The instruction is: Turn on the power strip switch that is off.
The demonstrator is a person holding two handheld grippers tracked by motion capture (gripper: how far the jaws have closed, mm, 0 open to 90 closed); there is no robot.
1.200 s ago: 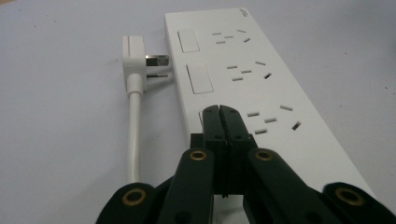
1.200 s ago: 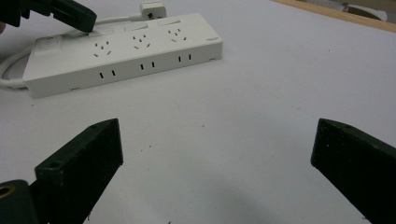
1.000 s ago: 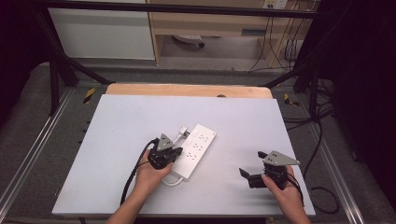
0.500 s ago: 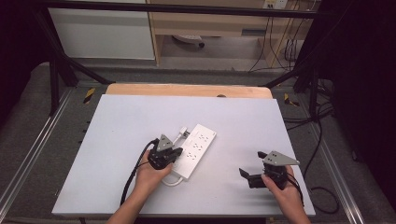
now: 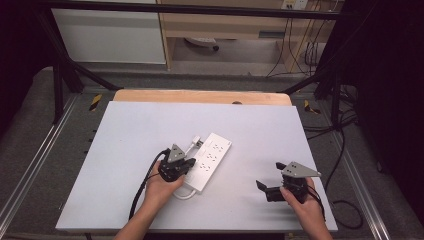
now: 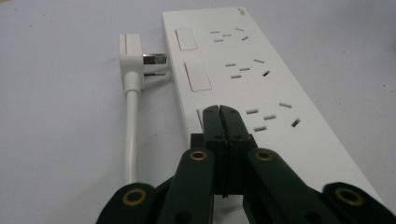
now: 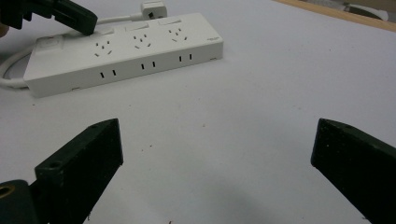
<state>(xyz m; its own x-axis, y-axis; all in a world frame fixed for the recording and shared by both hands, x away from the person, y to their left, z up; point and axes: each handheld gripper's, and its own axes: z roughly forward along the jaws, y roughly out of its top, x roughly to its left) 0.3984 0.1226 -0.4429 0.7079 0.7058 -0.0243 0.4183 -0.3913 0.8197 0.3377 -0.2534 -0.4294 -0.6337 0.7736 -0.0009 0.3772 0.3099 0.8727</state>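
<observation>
A white power strip (image 5: pixel 212 157) lies mid-table, its row of sockets and rocker switches facing up (image 6: pixel 261 84). Its white plug (image 6: pixel 133 58) rests on the table beside the far end, and the white cord (image 6: pixel 132 135) runs back along the strip's side. My left gripper (image 5: pixel 189 162) is shut with nothing in it. Its joined tips (image 6: pixel 219 109) sit on the nearest switch of the strip, as the right gripper view also shows (image 7: pixel 81 19). My right gripper (image 5: pixel 270 176) is held low over the table at the front right. Its jaws are wide open (image 7: pixel 217 135) and point toward the power strip (image 7: pixel 126 46).
The white tabletop (image 5: pixel 140 130) has a wooden strip (image 5: pixel 200 96) along its far edge. A black cable (image 5: pixel 142 187) trails from the left gripper to the front edge. Dark frame rails and loose cables surround the table.
</observation>
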